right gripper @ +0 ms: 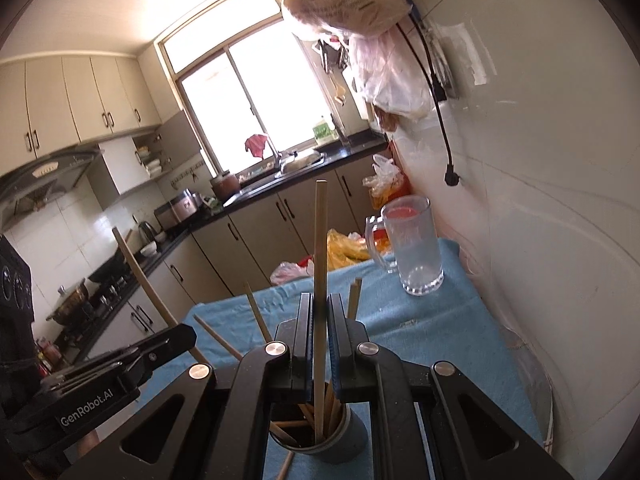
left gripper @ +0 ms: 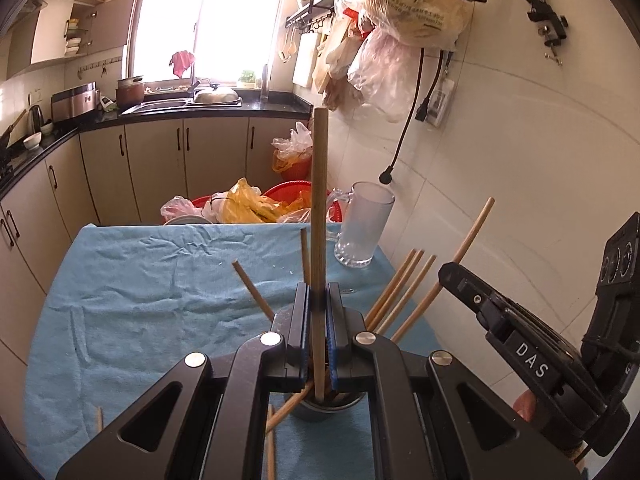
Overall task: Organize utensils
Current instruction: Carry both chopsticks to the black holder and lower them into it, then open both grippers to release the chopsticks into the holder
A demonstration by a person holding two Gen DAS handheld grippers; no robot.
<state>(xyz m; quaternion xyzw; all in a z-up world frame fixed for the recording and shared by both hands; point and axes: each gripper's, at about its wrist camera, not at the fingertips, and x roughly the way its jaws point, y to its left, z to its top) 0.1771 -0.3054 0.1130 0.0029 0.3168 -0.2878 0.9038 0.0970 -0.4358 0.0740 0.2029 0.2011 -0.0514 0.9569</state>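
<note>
A grey holder cup [left gripper: 326, 408] stands on the blue cloth [left gripper: 160, 280] with several wooden chopsticks [left gripper: 400, 292] fanned out of it. My left gripper [left gripper: 319, 304] is shut on one upright chopstick [left gripper: 319, 184] whose lower end is inside the cup. My right gripper [right gripper: 319, 312] is shut on another upright chopstick [right gripper: 320, 248], its lower end in the same cup [right gripper: 332, 444]. The right gripper's body also shows in the left wrist view [left gripper: 540, 344]. One loose chopstick [left gripper: 271, 440] lies on the cloth beside the cup.
A clear glass mug [left gripper: 364, 226] stands at the cloth's far right corner, next to the white wall. Red basins with plastic bags [left gripper: 256, 204] sit beyond the table's far edge. Kitchen counters and cabinets run along the left and back.
</note>
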